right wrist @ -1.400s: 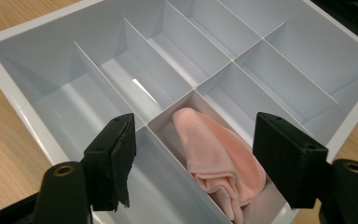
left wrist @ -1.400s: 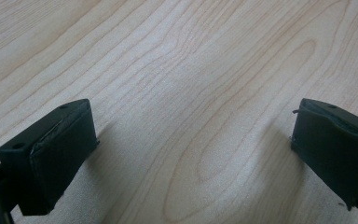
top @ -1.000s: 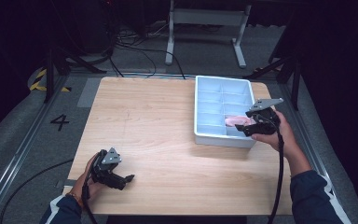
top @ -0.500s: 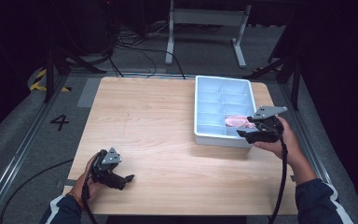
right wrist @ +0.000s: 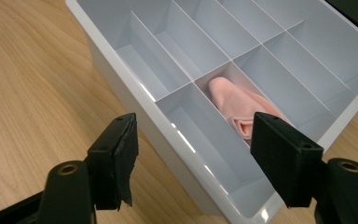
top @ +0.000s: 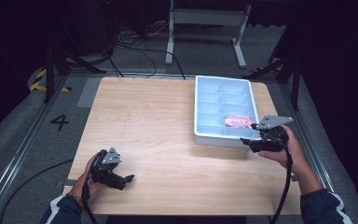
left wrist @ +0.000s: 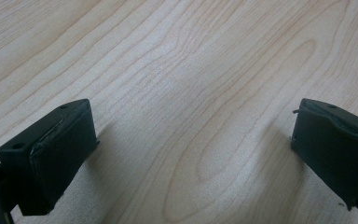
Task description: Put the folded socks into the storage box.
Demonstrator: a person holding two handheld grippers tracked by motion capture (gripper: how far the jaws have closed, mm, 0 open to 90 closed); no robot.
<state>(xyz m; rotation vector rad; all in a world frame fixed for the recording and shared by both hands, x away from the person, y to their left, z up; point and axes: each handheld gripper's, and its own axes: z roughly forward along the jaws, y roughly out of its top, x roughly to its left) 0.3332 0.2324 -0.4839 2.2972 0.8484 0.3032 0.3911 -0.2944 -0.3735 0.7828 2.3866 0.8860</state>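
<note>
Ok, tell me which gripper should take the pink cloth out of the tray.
Right. The right gripper sits open at the tray's near corner, beside the pink cloth. The left gripper rests far off at the table's near edge.

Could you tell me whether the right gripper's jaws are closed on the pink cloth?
No, the right gripper has its jaws spread, and the pink cloth lies loose in the divided tray.

On the counter (top: 158,116), a divided tray (top: 199,112) sits toward the right side. A folded cloth (top: 238,122) lies in one of its near right compartments. The right claw (top: 253,142) hangs just before the tray's near right corner; the left claw (top: 123,181) rests at the counter's near left.
</note>
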